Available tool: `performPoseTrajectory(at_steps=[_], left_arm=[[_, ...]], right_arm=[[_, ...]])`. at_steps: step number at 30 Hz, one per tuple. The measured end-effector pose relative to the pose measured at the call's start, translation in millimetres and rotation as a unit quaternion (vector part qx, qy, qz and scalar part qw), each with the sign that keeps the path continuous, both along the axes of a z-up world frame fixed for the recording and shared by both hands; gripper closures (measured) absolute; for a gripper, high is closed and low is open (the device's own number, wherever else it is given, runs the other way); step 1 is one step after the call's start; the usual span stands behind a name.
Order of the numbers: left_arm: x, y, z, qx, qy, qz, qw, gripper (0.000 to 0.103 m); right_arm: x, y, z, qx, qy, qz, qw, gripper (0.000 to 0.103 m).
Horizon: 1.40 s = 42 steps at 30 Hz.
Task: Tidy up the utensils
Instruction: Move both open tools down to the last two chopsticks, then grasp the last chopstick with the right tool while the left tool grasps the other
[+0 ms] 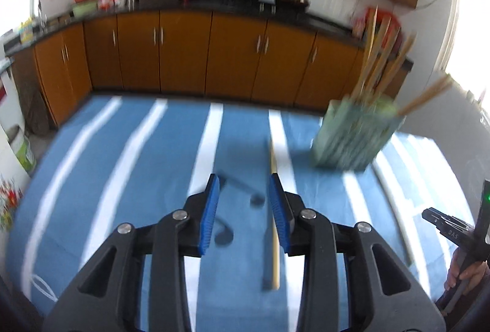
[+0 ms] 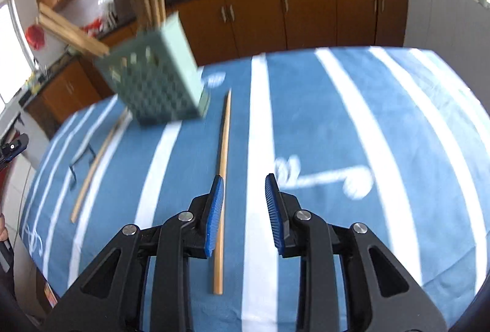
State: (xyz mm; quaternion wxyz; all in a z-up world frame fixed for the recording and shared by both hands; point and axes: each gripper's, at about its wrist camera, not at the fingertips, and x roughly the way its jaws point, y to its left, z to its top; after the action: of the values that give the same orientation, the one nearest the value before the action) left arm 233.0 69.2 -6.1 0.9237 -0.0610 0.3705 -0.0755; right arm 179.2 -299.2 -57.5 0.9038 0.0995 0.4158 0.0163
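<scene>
A pale green perforated holder (image 1: pixel 355 135) stands on the blue striped tablecloth at the right, with several wooden chopsticks (image 1: pixel 378 56) sticking out of it. It also shows in the right wrist view (image 2: pixel 156 80) at the upper left. My left gripper (image 1: pixel 245 181) is open and empty above a single loose chopstick (image 1: pixel 274 240) that lies by its right finger. My right gripper (image 2: pixel 245 183) is open and empty above another loose chopstick (image 2: pixel 223 178) lying by its left finger. The first chopstick (image 2: pixel 95 169) lies further left in the right wrist view.
The blue tablecloth with white stripes (image 1: pixel 122 178) covers the table. Orange kitchen cabinets (image 1: pixel 183 53) and a dark counter run behind it. The other hand-held gripper (image 1: pixel 453 227) shows at the right edge of the left wrist view.
</scene>
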Motion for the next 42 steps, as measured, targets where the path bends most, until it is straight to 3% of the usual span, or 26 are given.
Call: performPoseTrajectory(at_steps=[5,9,11,12,18,22,24,28,29,35,42], left_arm=[[0,-12,-45,-0.001,0.04,-0.03,0.9987,0.066],[-1,-26,-60,-0.003,0.055,-0.039,0.9977,0.062],[0,-33,-64,0.001,0.06,-0.044,0.9972,0.062],[0,-36,-66,0.004,0.061,-0.046,0.9971,0.062],[6,-49,-75,0.016,0.074,-0.053,0.9957,0.062],[10,-58,-81,0.023,0.083,-0.055,0.9948,0.062],[12,-61,-85,0.035,0.088,-0.053,0.9941,0.064],[15,-67,-88,0.07,0.082,-0.042,0.9932,0.092],[16,-66,-88,0.068,0.083,-0.039,0.9934,0.094],[25,-42,-89,0.054,0.086,-0.01,0.9948,0.095],[23,-38,-92,0.042,0.074,-0.011,0.9964,0.094]], right_arm=[[2,23,-25,-0.017,0.026,0.019,0.999,0.073],[3,28,-32,-0.031,0.03,0.021,0.999,0.074],[3,30,-32,-0.041,0.026,0.02,0.999,0.082],[4,31,-32,-0.048,0.026,0.018,0.998,0.093],[7,13,-32,-0.051,0.024,-0.022,0.998,0.095],[12,-12,-32,-0.025,0.026,-0.072,0.997,0.096],[13,-14,-33,-0.022,0.026,-0.073,0.997,0.095],[14,-9,-33,-0.035,0.023,-0.066,0.997,0.095],[14,-8,-33,-0.035,0.023,-0.064,0.997,0.095],[22,-3,-33,-0.041,0.017,-0.053,0.998,0.095],[30,-7,-34,-0.03,0.016,-0.057,0.998,0.095]])
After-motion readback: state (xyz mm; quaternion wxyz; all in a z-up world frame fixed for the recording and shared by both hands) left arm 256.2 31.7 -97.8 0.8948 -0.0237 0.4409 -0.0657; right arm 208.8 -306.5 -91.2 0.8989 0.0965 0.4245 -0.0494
